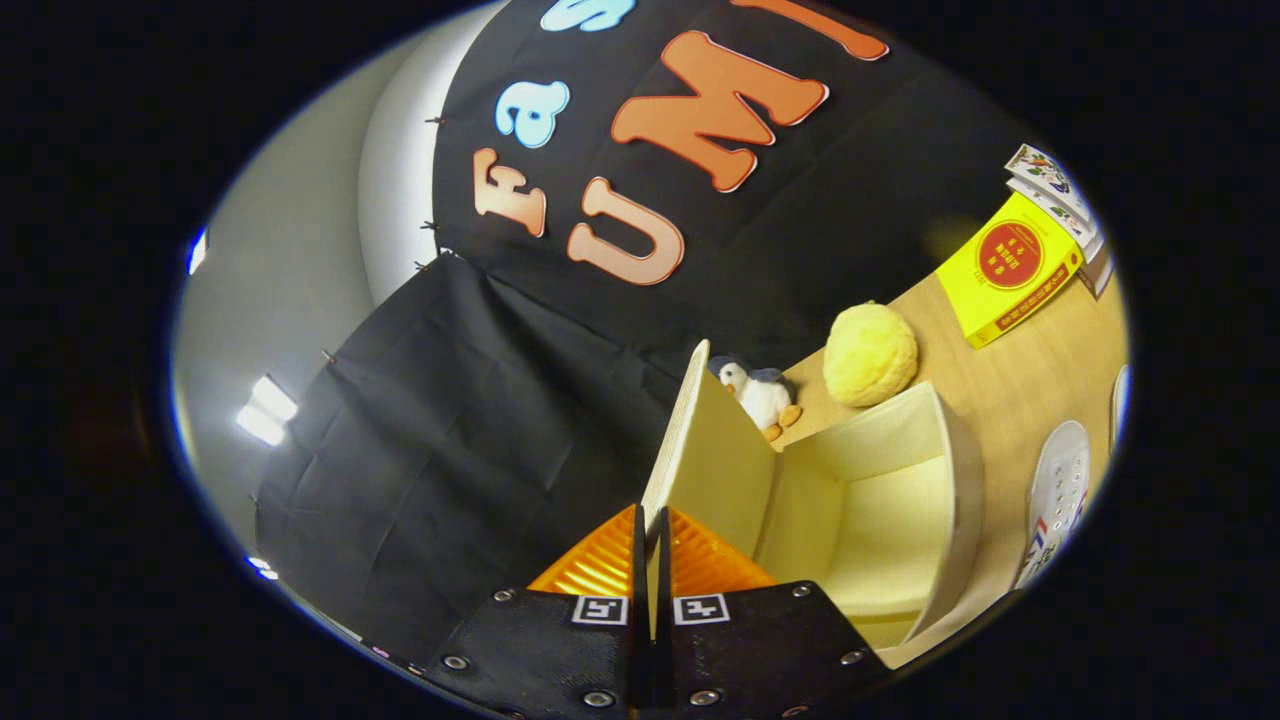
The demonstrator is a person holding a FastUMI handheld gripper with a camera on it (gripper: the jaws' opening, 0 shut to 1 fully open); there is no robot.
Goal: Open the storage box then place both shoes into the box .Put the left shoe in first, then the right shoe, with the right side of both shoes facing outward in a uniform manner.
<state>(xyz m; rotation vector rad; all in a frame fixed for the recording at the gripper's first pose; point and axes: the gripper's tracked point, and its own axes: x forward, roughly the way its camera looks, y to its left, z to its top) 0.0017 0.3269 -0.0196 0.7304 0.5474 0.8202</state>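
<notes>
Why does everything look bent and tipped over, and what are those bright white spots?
In the gripper view the fisheye lens curves the table and storage box; the gripper, shut on the box lid, is held tilted. The white spots are room lights glaring; nearby things stay sharp.

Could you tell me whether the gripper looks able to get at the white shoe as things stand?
Probably not yet: the gripper is shut on the box lid, and the white shoe lies beyond the open storage box.
</notes>
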